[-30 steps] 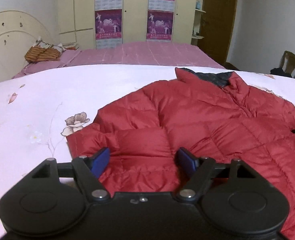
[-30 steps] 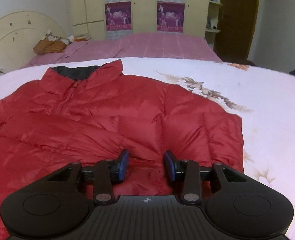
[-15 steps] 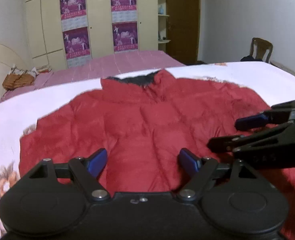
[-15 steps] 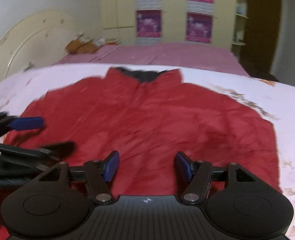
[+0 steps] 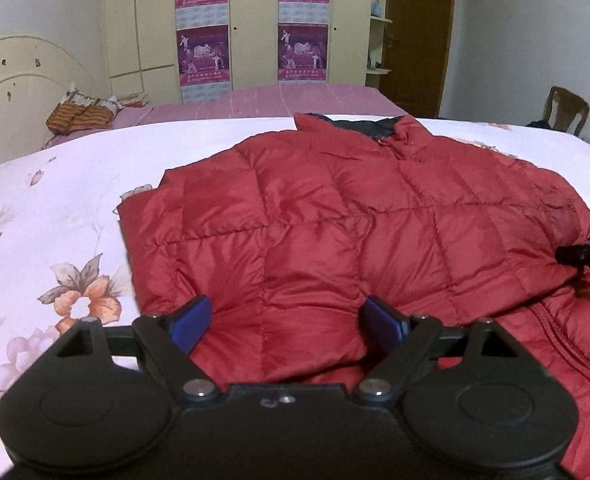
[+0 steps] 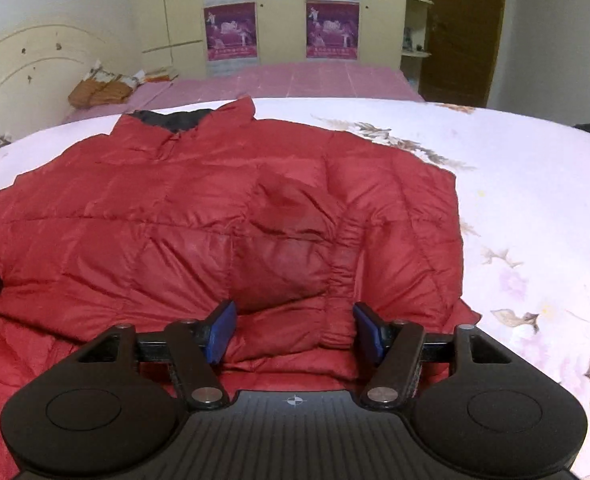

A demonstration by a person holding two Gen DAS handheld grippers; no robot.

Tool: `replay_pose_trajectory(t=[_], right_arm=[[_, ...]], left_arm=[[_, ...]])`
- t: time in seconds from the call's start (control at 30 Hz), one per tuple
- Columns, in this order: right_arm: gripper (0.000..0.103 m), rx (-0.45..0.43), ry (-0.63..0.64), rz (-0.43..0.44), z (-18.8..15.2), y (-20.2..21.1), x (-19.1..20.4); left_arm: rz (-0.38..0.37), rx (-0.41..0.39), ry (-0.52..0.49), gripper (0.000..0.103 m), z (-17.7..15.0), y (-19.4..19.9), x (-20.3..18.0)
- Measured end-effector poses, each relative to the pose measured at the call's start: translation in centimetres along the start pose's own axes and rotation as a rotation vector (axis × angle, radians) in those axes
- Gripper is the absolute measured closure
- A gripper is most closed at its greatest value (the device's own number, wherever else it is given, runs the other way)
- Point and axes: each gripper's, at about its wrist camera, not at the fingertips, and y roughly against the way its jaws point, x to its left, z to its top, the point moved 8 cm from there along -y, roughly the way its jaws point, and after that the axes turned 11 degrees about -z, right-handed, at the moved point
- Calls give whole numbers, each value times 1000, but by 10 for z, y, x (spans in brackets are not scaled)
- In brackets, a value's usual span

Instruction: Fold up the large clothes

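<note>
A red quilted down jacket (image 5: 355,220) lies front up on the floral bed sheet (image 5: 55,208), dark collar at the far end, both sleeves folded in over the body. My left gripper (image 5: 289,326) is open, its blue pads around the near edge of the left folded sleeve. My right gripper (image 6: 293,332) is open, its blue pads around the elastic cuff (image 6: 343,276) of the right folded sleeve on the jacket (image 6: 175,216). The right gripper's tip shows at the right edge of the left wrist view (image 5: 587,254).
The sheet (image 6: 535,200) spreads bare to the left and right of the jacket. A second bed with a pink cover (image 5: 295,100) lies behind, with a striped pillow (image 5: 81,118). Wardrobes with posters (image 5: 203,54), a brown door (image 5: 415,32) and a chair (image 5: 567,110) stand beyond.
Both grippers have swung back apart from facing the jacket's middle, the left toward its left side, the right toward its right. Both stayed open. The right one opened wider than a second ago.
</note>
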Motion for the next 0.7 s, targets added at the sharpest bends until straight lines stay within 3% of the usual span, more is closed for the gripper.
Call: replay_pose_trajectory(t=[0.07, 0.17, 0.27, 0.37, 0.7], right_arm=[[41, 8, -3, -13, 4, 6, -3], [41, -53, -24, -38, 13, 26, -7], [41, 25, 1, -56, 3, 7, -2], [41, 31, 5, -72, 4, 4, 0], [40, -49, -137, -50, 4, 67, -16]], left_arm=[[14, 13, -5, 22, 6, 8, -3], [41, 6, -51, 17, 9, 13, -6], [27, 45, -37, 16, 4, 3, -4], [23, 48, -40, 16, 3, 4, -3], [72, 39, -52, 9, 1, 38, 2]])
